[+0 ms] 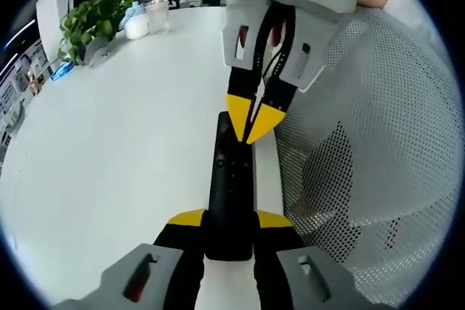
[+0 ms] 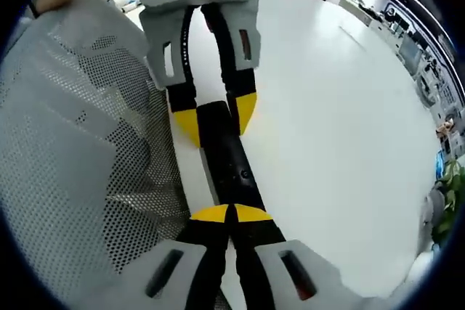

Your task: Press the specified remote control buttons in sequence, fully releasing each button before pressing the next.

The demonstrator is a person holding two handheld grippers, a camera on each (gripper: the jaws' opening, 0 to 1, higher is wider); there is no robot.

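Remote control (image 1: pixel 231 194) clamped by left gripper (image 1: pixel 231 219) at 6 o'clock; closed right gripper (image 2: pixel 231 213) touches its buttons, sequence progress indeterminable.

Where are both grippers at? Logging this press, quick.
Left gripper: shut on the remote control, holding its near end.
Right gripper: shut, tips together on the remote's top face.

A broad white worktop (image 1: pixel 123 143) is seen. Near its far corner a leafy green potted plant (image 1: pixel 91 19) is stood, with a white bottle (image 1: pixel 136 23) and a clear plastic cup (image 1: pixel 158 14) just beside it. Along one edge of the worktop, white perforated mesh fabric (image 1: pixel 385 157) is draped.
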